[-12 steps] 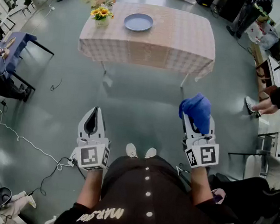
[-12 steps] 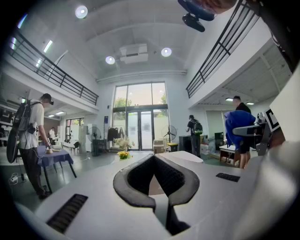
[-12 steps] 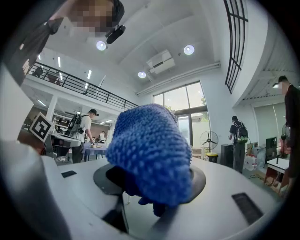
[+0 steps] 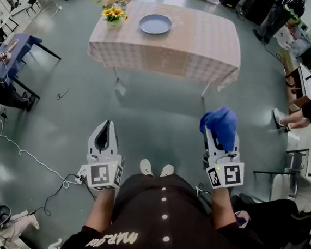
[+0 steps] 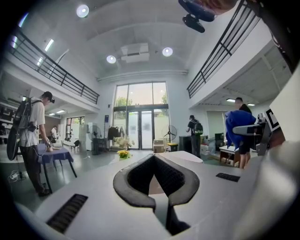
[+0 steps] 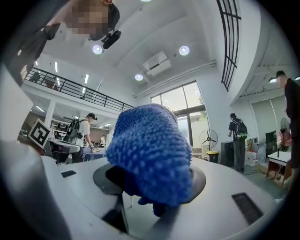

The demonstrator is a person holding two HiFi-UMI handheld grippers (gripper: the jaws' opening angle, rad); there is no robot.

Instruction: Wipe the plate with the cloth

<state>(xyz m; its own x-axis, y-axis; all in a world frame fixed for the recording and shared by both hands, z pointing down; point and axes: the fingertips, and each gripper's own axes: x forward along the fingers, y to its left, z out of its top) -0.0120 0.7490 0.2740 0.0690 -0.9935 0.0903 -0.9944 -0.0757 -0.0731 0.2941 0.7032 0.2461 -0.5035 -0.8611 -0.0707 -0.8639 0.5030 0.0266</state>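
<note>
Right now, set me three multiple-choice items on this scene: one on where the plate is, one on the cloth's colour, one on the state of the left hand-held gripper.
1. Where does the plate lie?
A. on the floor
B. on the table, beside the flowers
C. on a chair

2. What colour is the cloth?
A. blue
B. white
C. red

3. How do the jaws of the left hand-held gripper stand?
A. wide apart
B. together on the cloth
C. together, with nothing between them

Answers:
1 B: the head view shows it on the checked tablecloth next to the yellow flowers.
2 A: the bundle clamped in the right hand-held gripper is plainly blue in both views.
3 C: its own view shows the tips meeting, with only the room visible past them.
</note>
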